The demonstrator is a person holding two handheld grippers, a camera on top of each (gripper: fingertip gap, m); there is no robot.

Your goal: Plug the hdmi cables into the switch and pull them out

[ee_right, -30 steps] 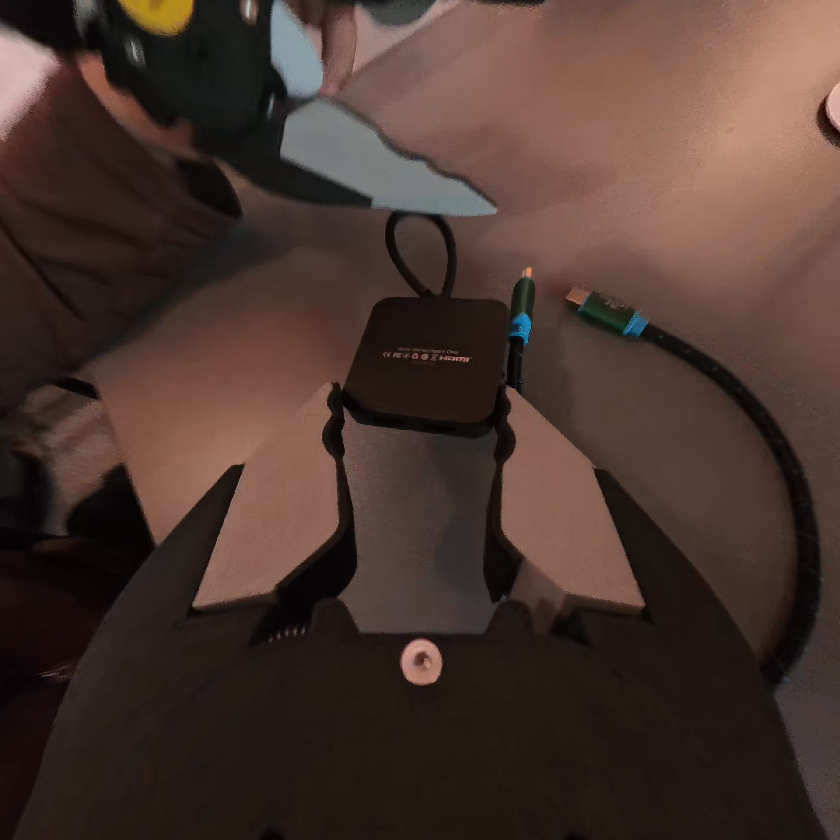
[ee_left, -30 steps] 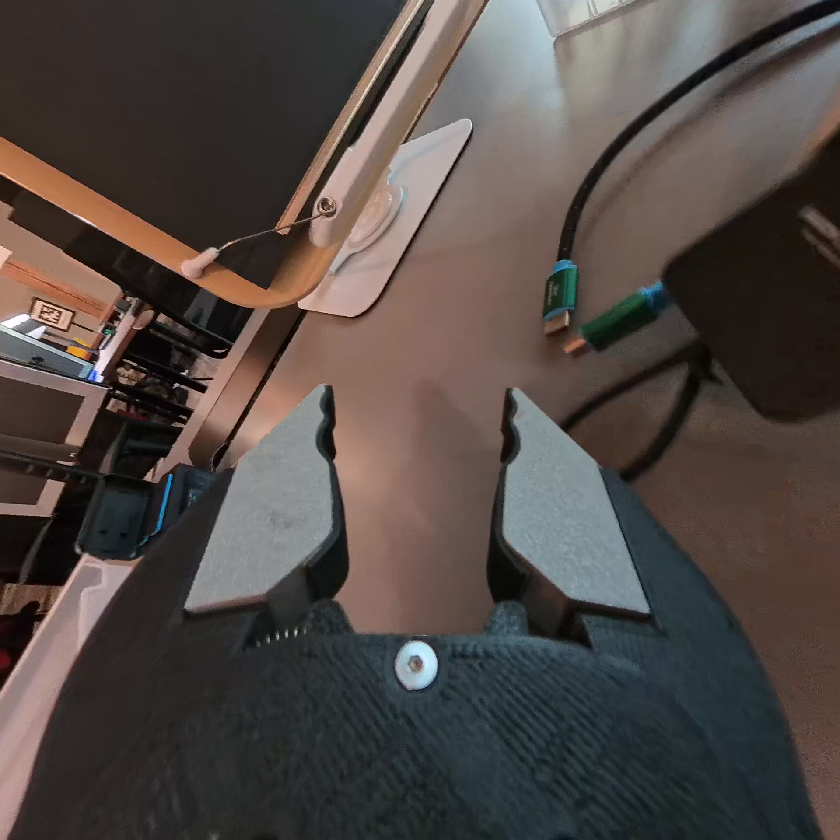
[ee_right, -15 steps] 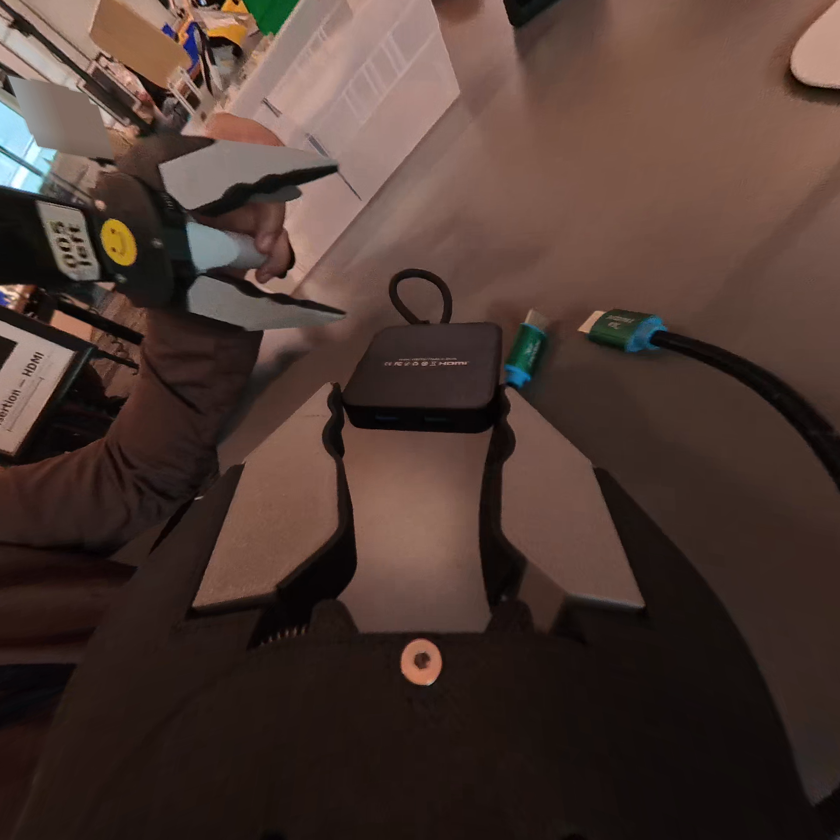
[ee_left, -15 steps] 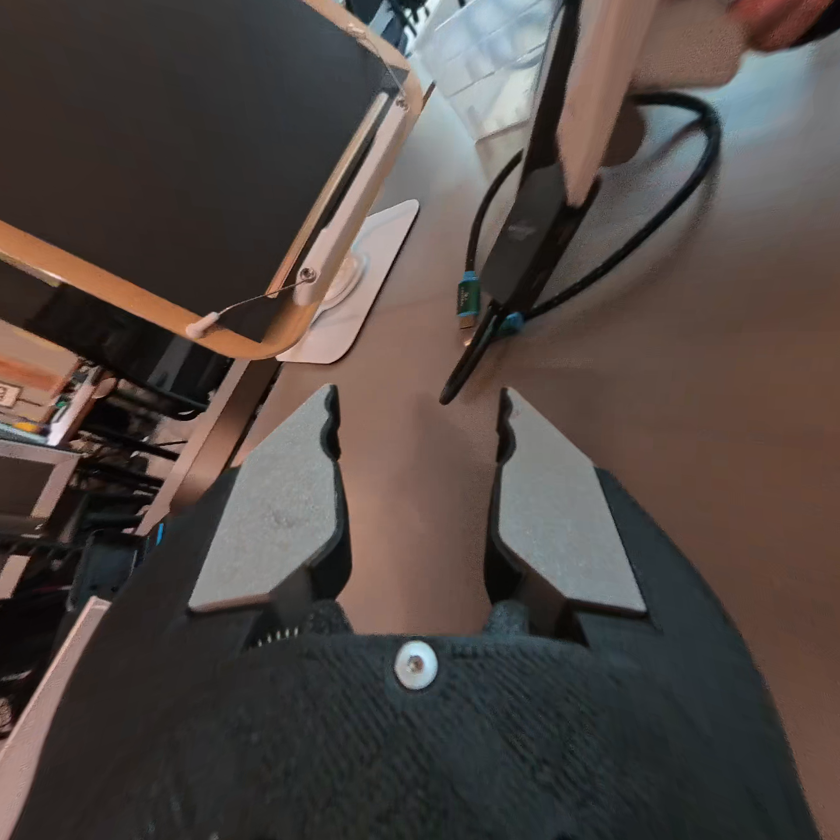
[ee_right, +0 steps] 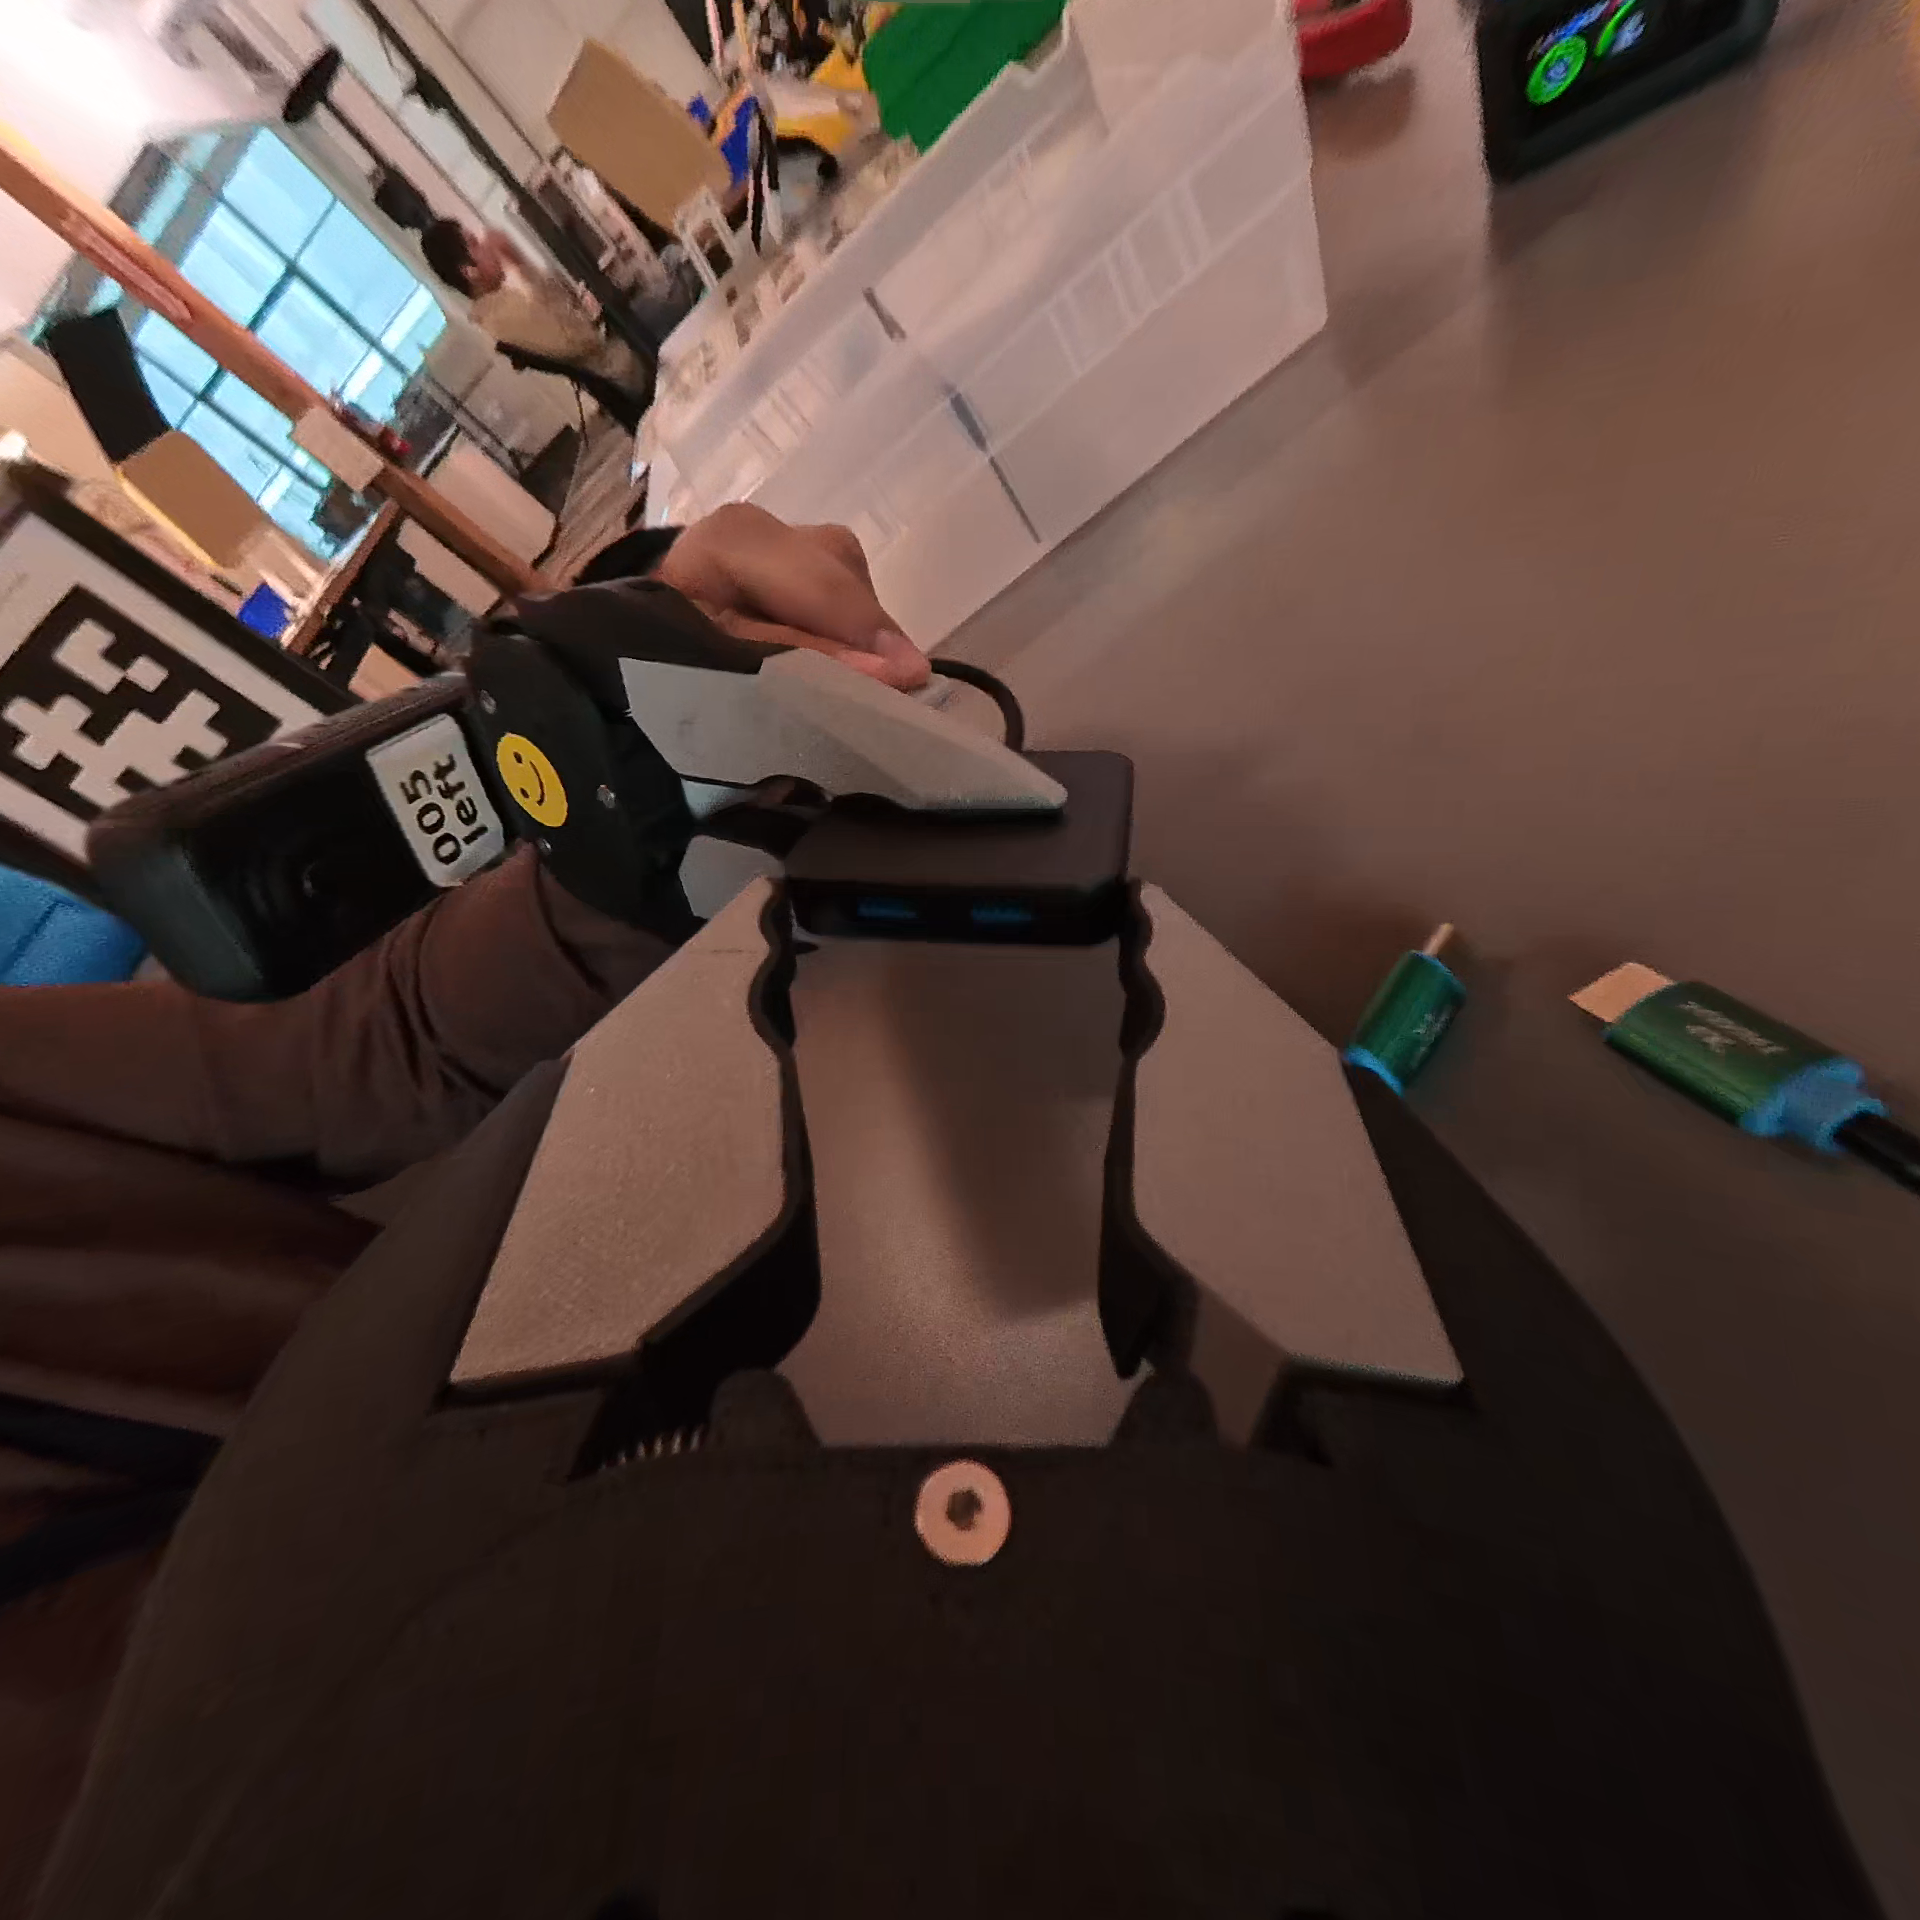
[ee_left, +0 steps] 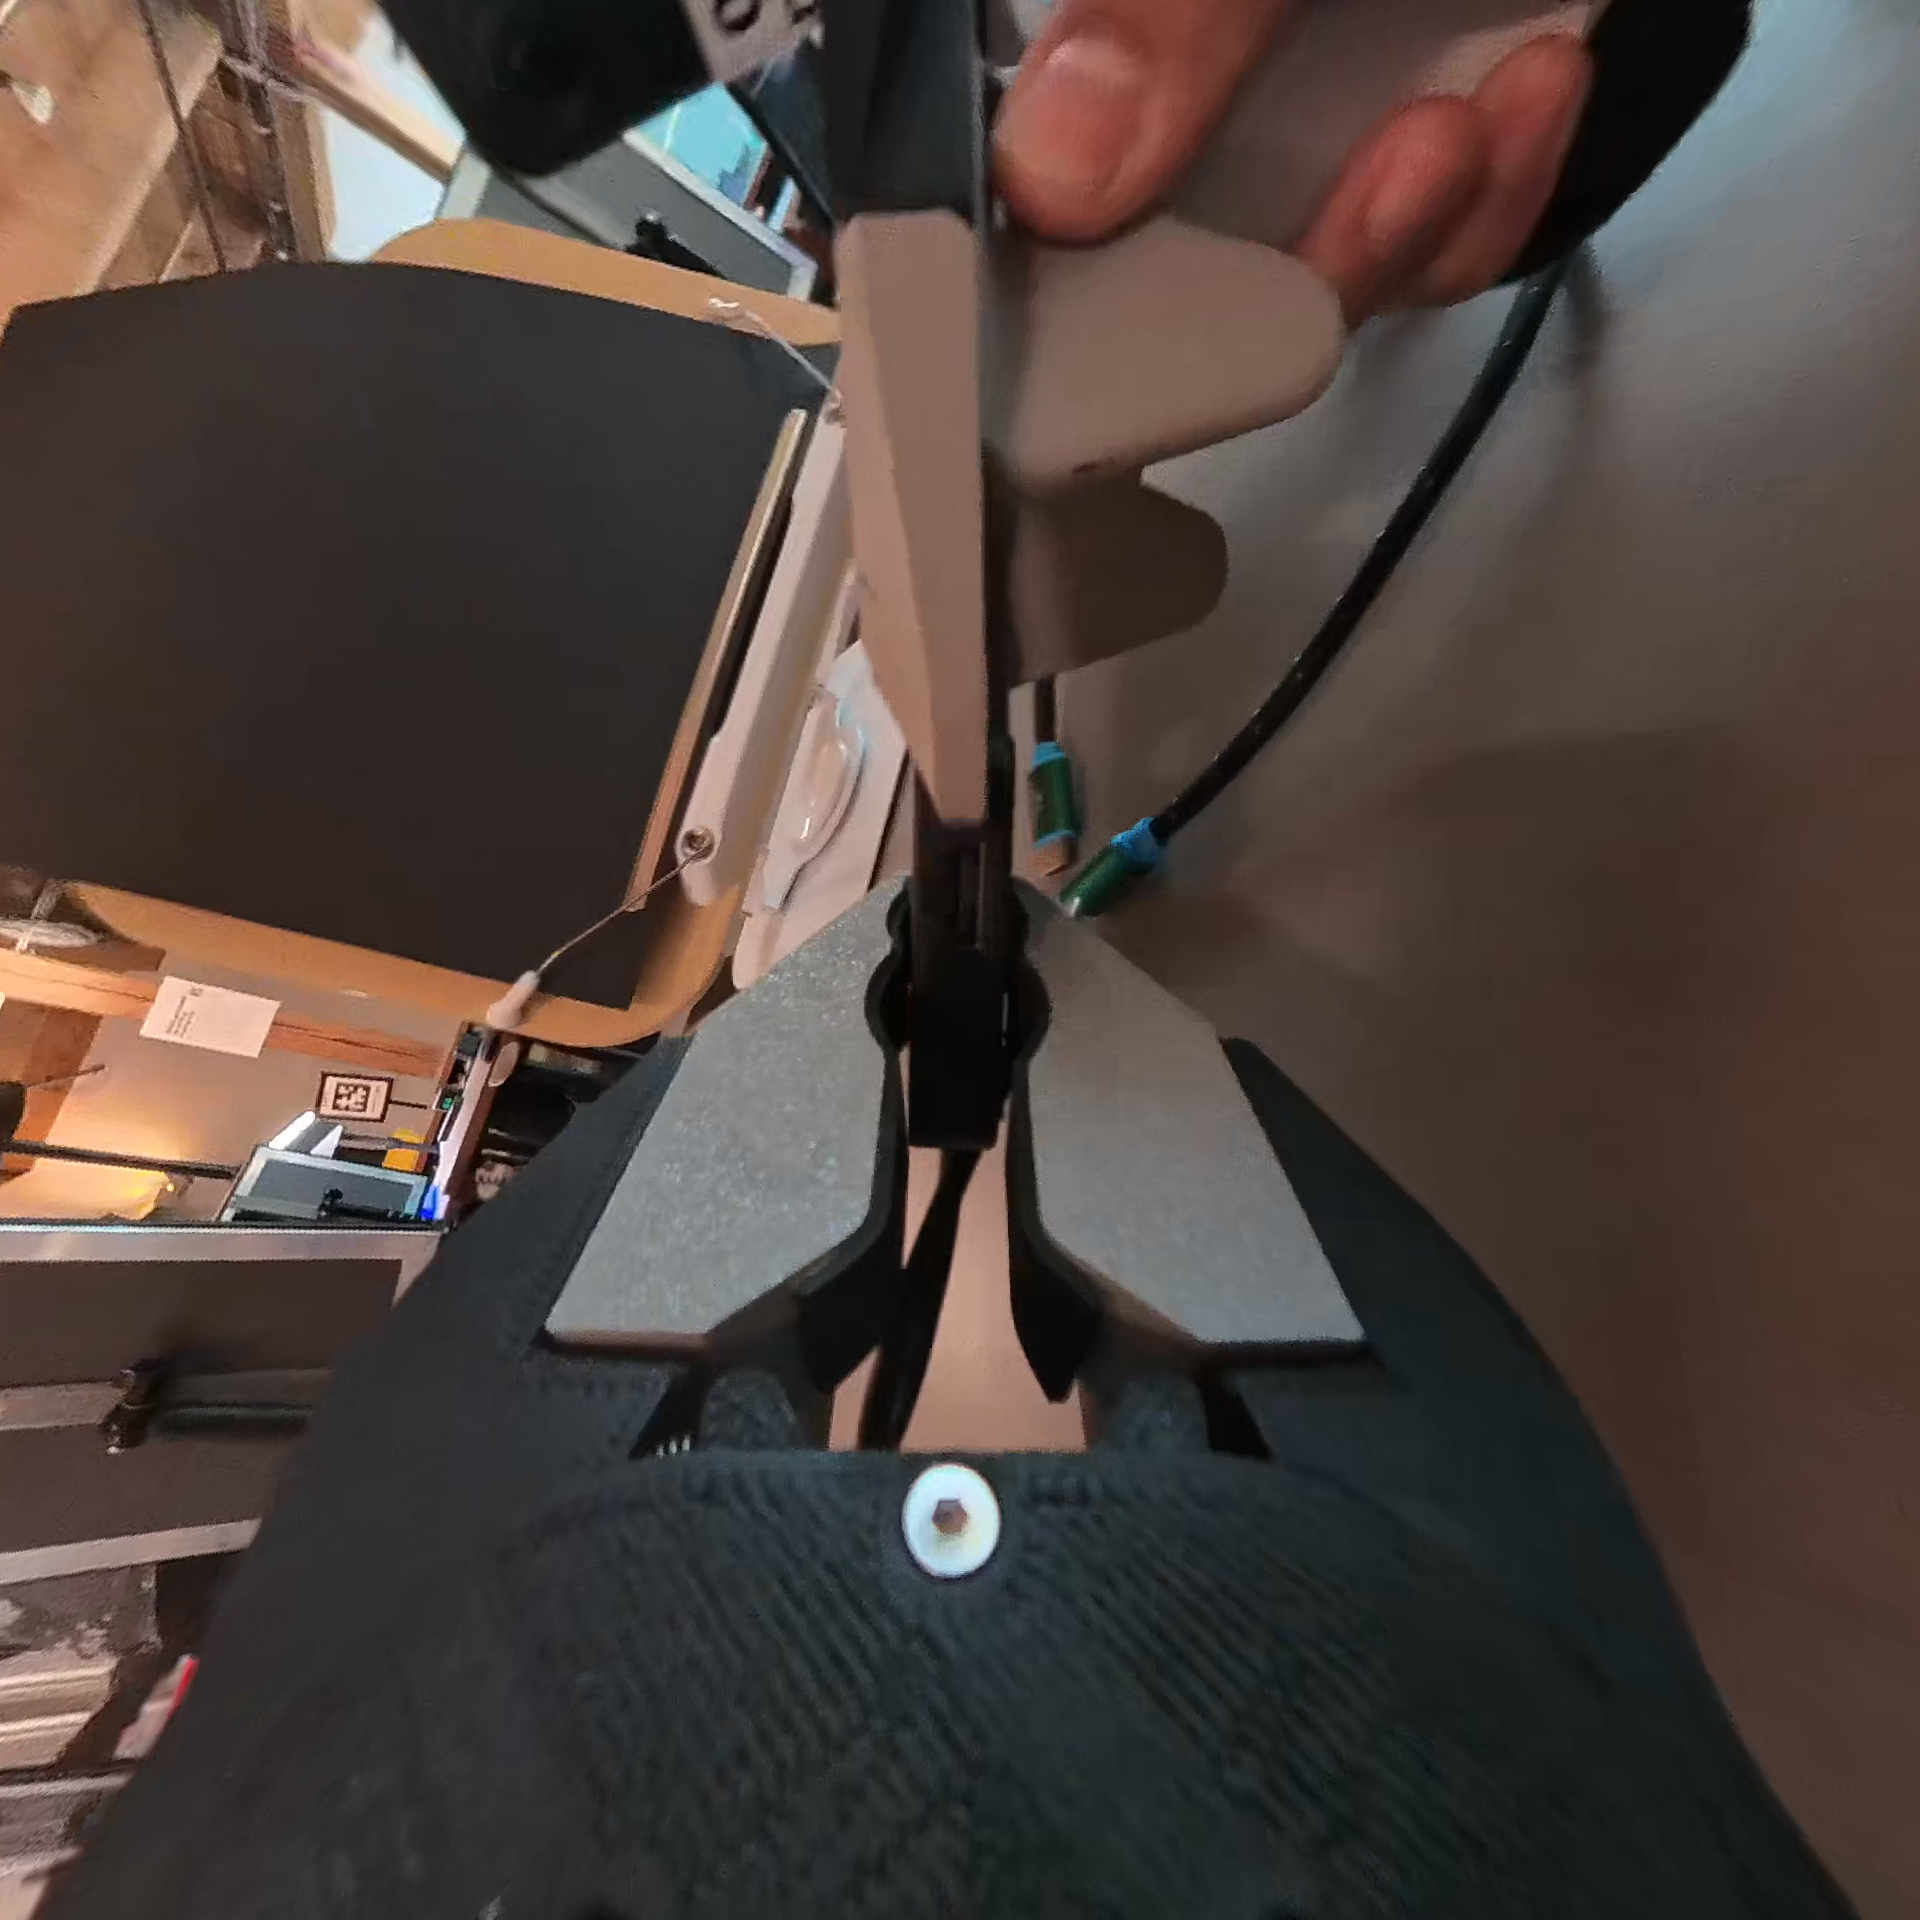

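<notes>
The black switch (ee_right: pixel 966 862) is held off the brown table (ee_right: pixel 1558 623) between both grippers. My right gripper (ee_right: pixel 956 920) is shut on its side edges, at the end with two blue ports. My left gripper (ee_left: pixel 958 940) is shut on its flat faces, seen edge-on, with the switch's black lead running back between the fingers. In the right wrist view the left gripper's upper finger (ee_right: pixel 873 743) lies on top of the switch. Two green HDMI plugs with blue collars (ee_right: pixel 1408 1013) (ee_right: pixel 1714 1049) lie loose on the table to the right, also in the left wrist view (ee_left: pixel 1051 795) (ee_left: pixel 1112 878).
A dark screen in a wooden frame (ee_left: pixel 364 582) on a white stand base (ee_left: pixel 821 800) is left of the switch. Clear plastic bins (ee_right: pixel 1039 343) and a small lit device (ee_right: pixel 1600 73) stand farther back. A person's brown sleeve (ee_right: pixel 260 1070) is at the left. Both grippers' tips are close together, under 4 cm apart. Both grippers' tips are roughly 35 cm from the small lit device (ee_right: pixel 1600 73).
My left gripper, open and apart before, has come in and shut on the switch. My right gripper has kept its hold and raised the switch off the table.
</notes>
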